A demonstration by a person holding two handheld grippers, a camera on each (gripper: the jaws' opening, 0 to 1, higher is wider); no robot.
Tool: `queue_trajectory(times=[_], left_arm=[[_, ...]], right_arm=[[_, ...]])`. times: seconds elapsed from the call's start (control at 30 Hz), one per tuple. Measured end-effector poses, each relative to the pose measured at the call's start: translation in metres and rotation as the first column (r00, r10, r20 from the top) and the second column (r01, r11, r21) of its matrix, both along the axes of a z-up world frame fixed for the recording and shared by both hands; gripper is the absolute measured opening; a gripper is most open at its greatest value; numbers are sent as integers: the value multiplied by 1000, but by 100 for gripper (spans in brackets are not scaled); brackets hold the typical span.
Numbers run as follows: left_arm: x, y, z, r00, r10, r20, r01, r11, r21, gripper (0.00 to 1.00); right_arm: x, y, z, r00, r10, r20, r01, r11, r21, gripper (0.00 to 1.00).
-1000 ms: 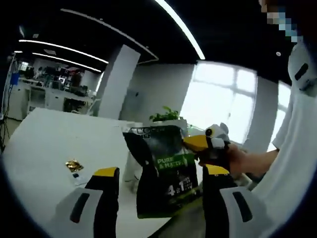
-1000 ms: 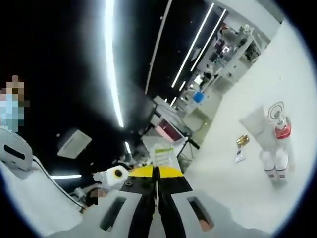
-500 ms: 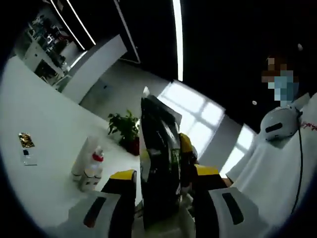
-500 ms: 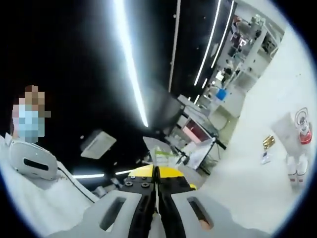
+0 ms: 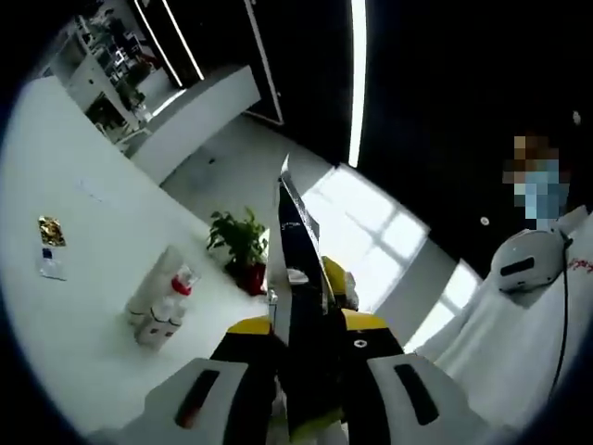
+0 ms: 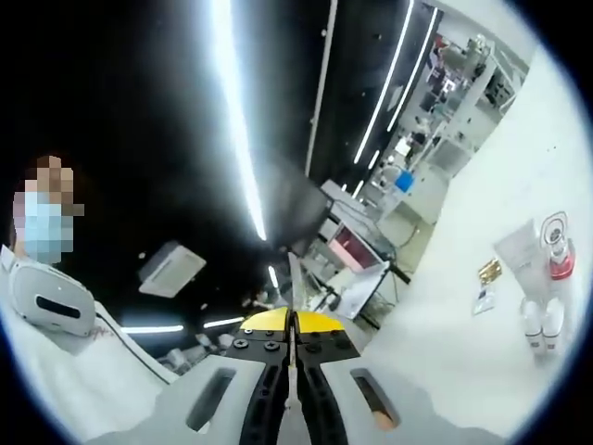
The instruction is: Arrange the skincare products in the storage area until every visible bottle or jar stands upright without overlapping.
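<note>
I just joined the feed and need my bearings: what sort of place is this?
Probably an open office or lab: long ceiling light strips, a big white table, cluttered workbenches at the back, and a potted plant by large windows.

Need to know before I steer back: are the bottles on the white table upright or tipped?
Upright: the bottles stand grouped on the white table, caps away from it.

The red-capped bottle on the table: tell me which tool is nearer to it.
Cannot tell: both tools are lifted off the table, clamping the dark pouch. The red-capped bottle stands beyond and left of the left tool, far right of the right tool.
</note>
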State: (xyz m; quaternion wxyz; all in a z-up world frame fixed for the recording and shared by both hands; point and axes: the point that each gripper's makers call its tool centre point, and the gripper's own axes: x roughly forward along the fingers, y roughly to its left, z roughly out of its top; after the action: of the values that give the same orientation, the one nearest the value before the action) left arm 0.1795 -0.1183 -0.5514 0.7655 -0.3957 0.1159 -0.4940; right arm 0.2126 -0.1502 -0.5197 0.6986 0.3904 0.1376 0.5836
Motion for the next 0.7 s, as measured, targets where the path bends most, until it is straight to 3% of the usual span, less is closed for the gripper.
queue_trajectory(times=[0.2, 0.27, 0.3, 0.33, 0.37, 0.43, 0.5, 0.53, 0.7], left_arm=[[8, 4, 9, 997, 73, -28, -74, 996, -40, 18], [13, 7, 14, 993, 110, -49, -114, 990, -80, 13], [14, 8, 21, 991, 128, -31, -131, 985, -115, 2], [18, 8, 21, 985, 158, -64, -165, 977, -132, 2], [17, 6, 22, 987, 154, -44, -158, 979, -127, 1], [20, 5, 23, 982, 181, -55, -186, 974, -131, 1], [27, 9, 27, 968, 245, -56, -250, 956, -156, 1], [31, 11, 32, 962, 261, -84, -273, 940, -207, 1], [41, 22, 41, 935, 322, -151, -354, 879, -318, 1]], right_arm=[[8, -5, -8, 999, -48, -12, 47, 998, -36, 1], [10, -8, -4, 997, -73, -5, 73, 997, -10, 1], [12, -9, 2, 994, -109, 23, 108, 994, 26, 2], [11, -9, 5, 992, -122, 33, 120, 992, 49, 4], [9, -7, 6, 992, -126, 14, 125, 989, 76, 5], [-1, 0, 3, 997, -78, -20, 80, 993, 87, 14], [-10, 13, -10, 998, -62, -16, 62, 998, 23, 23], [-17, 20, -16, 999, -51, -9, 51, 999, -2, 22], [-23, 28, -22, 995, -82, -60, 84, 996, 23, 16]])
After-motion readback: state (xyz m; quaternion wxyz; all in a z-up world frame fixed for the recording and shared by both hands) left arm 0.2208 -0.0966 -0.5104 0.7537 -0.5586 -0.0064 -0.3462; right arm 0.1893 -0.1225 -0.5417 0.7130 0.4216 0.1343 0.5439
